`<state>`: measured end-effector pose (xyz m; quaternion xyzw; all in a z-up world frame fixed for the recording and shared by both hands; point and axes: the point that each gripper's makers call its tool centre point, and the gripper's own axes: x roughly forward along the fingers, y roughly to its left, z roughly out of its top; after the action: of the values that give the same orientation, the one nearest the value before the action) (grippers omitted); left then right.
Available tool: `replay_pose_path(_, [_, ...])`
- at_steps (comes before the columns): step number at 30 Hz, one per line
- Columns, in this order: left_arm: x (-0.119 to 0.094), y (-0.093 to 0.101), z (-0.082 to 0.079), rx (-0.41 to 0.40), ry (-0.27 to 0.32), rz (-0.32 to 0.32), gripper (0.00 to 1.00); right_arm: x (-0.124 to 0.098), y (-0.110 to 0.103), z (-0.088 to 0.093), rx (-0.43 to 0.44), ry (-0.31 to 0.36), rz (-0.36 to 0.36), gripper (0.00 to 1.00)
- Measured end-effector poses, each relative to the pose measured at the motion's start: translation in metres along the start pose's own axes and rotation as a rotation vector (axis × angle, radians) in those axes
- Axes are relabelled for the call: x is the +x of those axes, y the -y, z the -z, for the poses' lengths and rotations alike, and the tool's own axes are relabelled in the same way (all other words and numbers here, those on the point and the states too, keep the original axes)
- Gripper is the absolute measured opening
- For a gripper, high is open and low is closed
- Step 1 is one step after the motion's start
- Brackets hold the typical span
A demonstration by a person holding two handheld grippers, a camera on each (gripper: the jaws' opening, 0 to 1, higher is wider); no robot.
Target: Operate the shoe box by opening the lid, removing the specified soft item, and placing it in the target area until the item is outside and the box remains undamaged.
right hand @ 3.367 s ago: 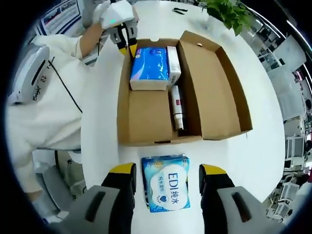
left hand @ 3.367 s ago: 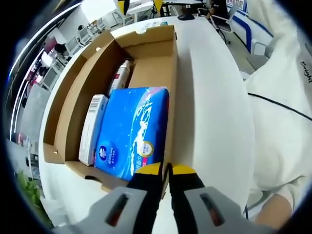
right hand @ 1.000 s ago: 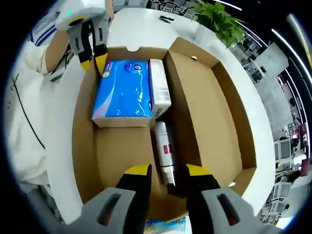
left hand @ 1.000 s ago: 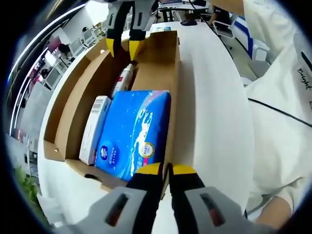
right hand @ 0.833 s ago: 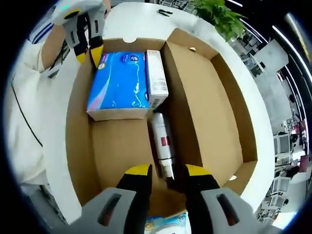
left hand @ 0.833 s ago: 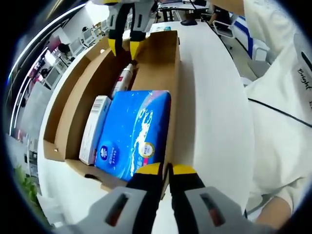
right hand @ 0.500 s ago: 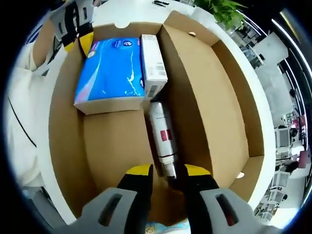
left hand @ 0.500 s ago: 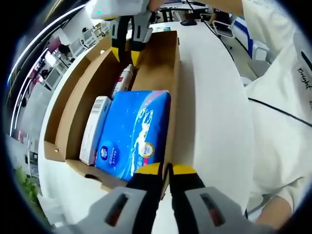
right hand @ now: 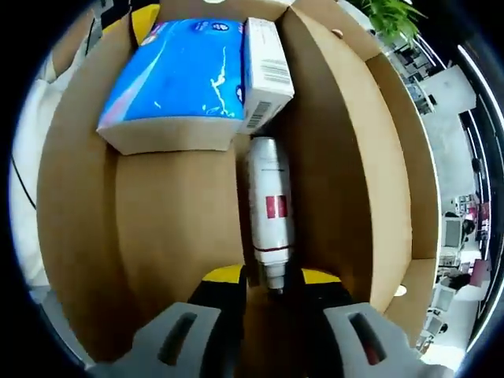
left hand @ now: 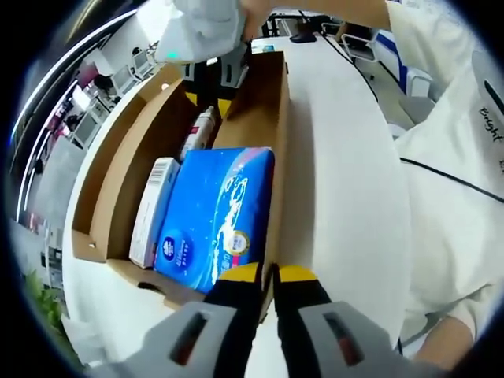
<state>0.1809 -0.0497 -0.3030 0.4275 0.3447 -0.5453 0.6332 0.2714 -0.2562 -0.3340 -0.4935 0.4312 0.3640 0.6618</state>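
right gripper [right hand: 270, 277] jaws astride white tube [right hand: 269, 211] in box [right hand: 169, 228].

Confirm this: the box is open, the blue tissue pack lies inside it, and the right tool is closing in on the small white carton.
Not the carton. In the right gripper view, the right tool straddles the capped end of the white bottle with the red label, which lies below the white carton. The rest holds: the box is open and the blue tissue pack lies inside.
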Motion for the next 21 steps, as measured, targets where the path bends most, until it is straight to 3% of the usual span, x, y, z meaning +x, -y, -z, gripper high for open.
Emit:
replay_pose_path(5, [0.0, 0.0, 0.0, -0.003, -0.007, 0.002, 0.06, -0.003, 0.001, -0.004, 0.025, 0.016, -0.037, 0.2])
replay_pose_path(6, [0.001, 0.0, 0.0, -0.002, -0.01, 0.002, 0.06, -0.005, -0.008, -0.004, 0.053, 0.01, -0.081, 0.2])
replay_pose_path(9, [0.001, 0.0, 0.0, -0.001, -0.009, 0.0, 0.06, -0.003, -0.021, -0.001, -0.002, -0.015, -0.115, 0.24])
replay_pose_path(11, [0.001, 0.0, 0.0, 0.003, -0.006, -0.004, 0.06, -0.003, -0.026, 0.001, -0.017, -0.016, -0.097, 0.21])
replay_pose_path(14, [0.001, 0.0, 0.0, 0.007, -0.005, -0.006, 0.06, -0.006, -0.028, 0.004, 0.068, -0.048, -0.115, 0.2])
replay_pose_path(17, [0.001, 0.0, 0.0, 0.006, -0.009, -0.005, 0.06, -0.012, -0.026, -0.002, 0.121, -0.003, -0.155, 0.19])
replay_pose_path(21, [0.001, 0.0, 0.0, 0.005, -0.01, -0.001, 0.06, -0.028, -0.015, -0.006, 0.111, 0.044, -0.121, 0.19])
